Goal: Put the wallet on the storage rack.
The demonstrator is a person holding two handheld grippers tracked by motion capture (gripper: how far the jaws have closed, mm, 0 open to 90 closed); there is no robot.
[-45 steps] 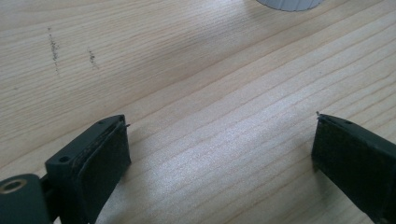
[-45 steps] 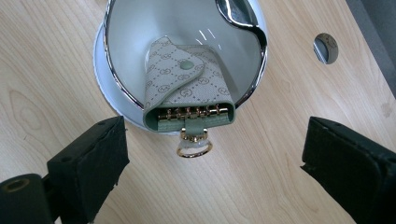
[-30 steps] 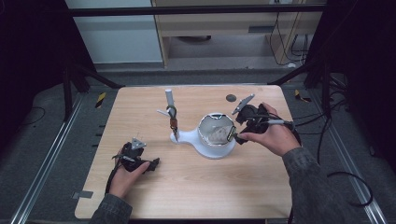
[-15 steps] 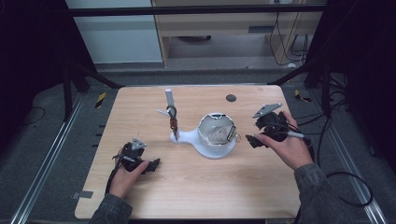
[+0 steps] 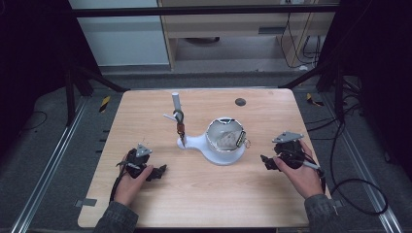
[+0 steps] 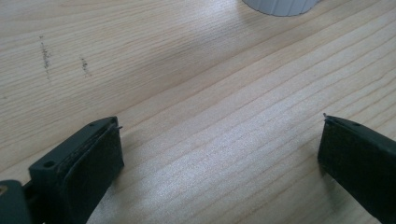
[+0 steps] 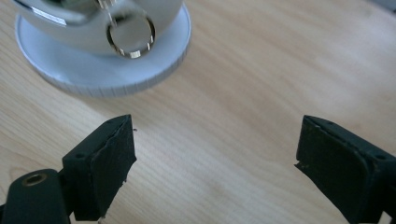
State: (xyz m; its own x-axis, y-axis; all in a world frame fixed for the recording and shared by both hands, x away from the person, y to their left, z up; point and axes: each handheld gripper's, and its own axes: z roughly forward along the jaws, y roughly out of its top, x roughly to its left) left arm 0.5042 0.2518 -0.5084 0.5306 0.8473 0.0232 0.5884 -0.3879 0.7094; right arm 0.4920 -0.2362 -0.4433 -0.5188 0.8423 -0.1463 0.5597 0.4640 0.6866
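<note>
A white stand with a round base carries a shiny metal bowl at the table's middle. Something pale and crumpled lies inside the bowl. A small metal ring hangs off the bowl's side over the white base. A white post with a dark clip rises to the bowl's left. My left gripper rests open on the wood at the front left, its jaws wide apart in the left gripper view. My right gripper lies open to the right of the bowl, holding nothing.
A small dark disc sits in the tabletop at the back right. Cables trail off the right edge. Metal rails run along the floor on both sides. The stand's edge shows ahead of the left jaws.
My right gripper has drawn away from the bowl's rim, moving right and toward the front edge, down near the table. The left gripper has stayed put.
</note>
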